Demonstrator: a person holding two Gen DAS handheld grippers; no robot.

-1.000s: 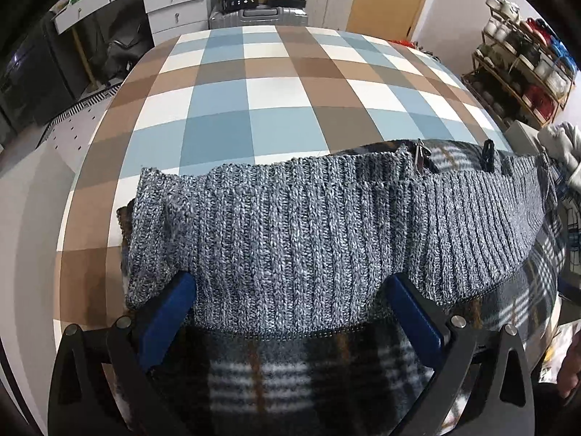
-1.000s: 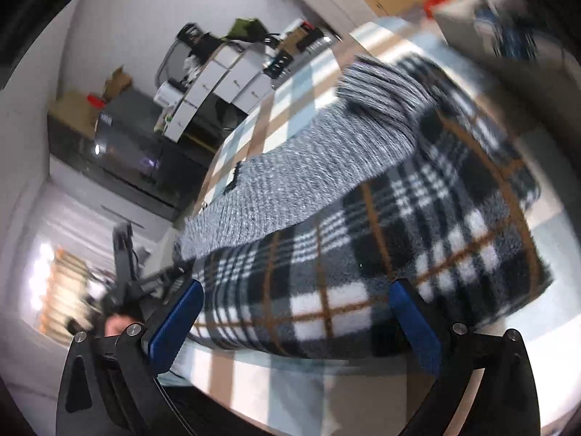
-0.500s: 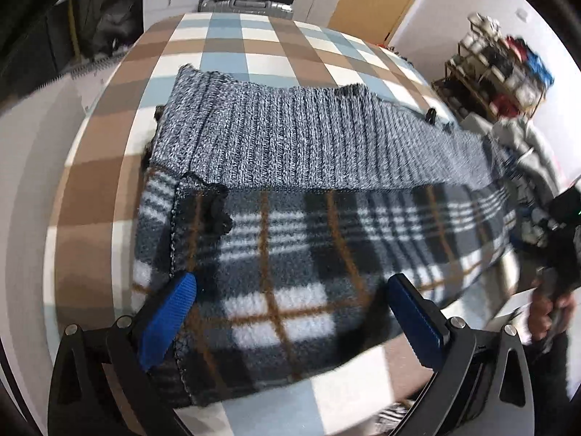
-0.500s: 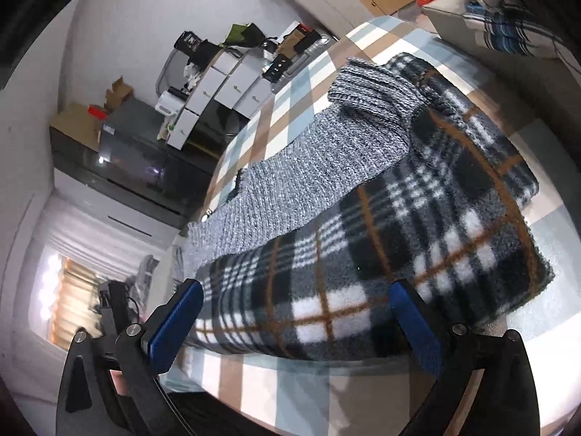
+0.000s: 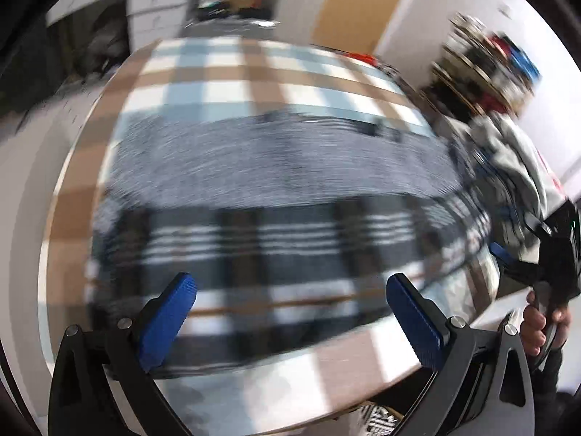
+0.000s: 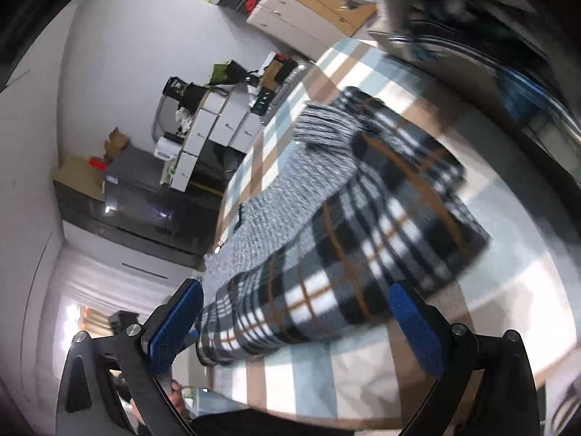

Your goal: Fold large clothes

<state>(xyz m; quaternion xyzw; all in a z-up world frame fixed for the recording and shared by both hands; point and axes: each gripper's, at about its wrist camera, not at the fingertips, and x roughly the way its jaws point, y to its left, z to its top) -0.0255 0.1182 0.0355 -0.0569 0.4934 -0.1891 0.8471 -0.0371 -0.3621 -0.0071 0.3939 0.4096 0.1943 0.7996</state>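
The checked table (image 6: pixel 363 374) held the folded jacket (image 6: pixel 363 239) ahead of both spread, empty grippers, left (image 5: pixel 290 312) and right (image 6: pixel 296 314)

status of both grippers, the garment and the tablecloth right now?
left gripper: open, holding nothing
right gripper: open, holding nothing
plaid fleece garment: lying folded on the table, grey knit part along one side
checked tablecloth: spread flat under the garment

Around the folded garment (image 6: pixel 348 239), bare checked tablecloth (image 6: pixel 363 370) on your near side gives room to pass; beyond its far end, a clothes heap (image 6: pixel 472 32) blocks you.
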